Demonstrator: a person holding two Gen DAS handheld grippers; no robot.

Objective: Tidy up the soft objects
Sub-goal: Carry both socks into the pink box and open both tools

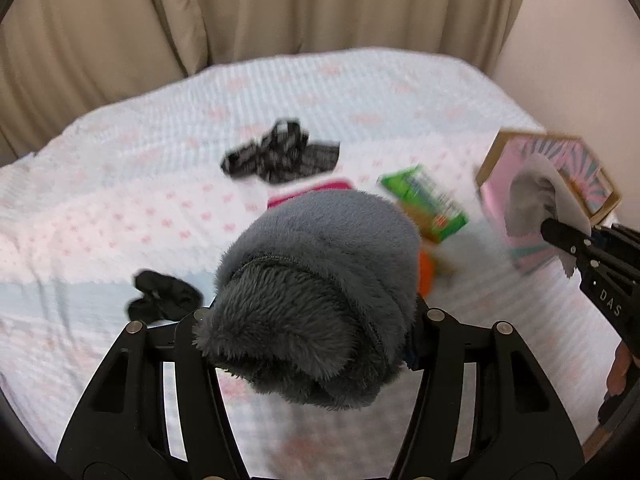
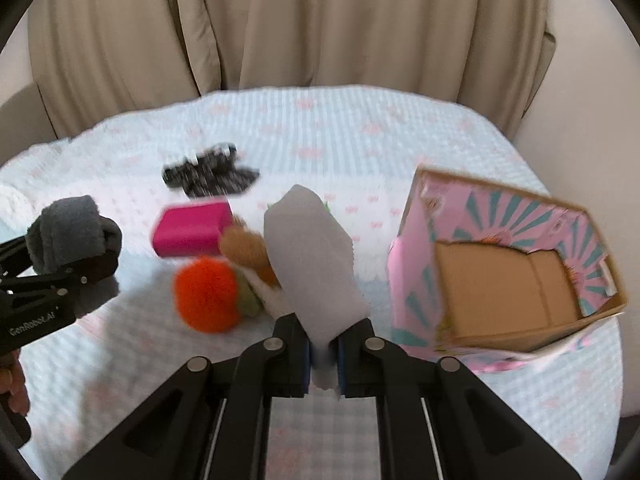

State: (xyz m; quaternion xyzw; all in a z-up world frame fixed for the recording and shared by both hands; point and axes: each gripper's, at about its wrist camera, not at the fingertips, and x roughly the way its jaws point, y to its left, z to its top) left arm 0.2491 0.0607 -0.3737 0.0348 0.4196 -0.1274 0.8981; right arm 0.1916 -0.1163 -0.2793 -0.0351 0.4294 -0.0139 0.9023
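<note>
My left gripper (image 1: 316, 320) is shut on a fuzzy grey sock (image 1: 316, 280) and holds it above the bed; it also shows at the left of the right wrist view (image 2: 68, 236). My right gripper (image 2: 323, 346) is shut on a pale grey cloth (image 2: 312, 248), held up left of the open pink cardboard box (image 2: 508, 276). In the left wrist view the cloth (image 1: 540, 196) hangs in front of the box (image 1: 552, 184). An orange plush ball (image 2: 206, 294) and a brown plush toy (image 2: 244, 246) lie on the bed.
A black patterned cloth (image 1: 280, 156) and a small black item (image 1: 160, 296) lie on the white quilt (image 1: 120, 208). A magenta box (image 2: 192, 228) and a green packet (image 1: 424, 200) lie mid-bed. Beige curtains (image 2: 320, 20) hang behind.
</note>
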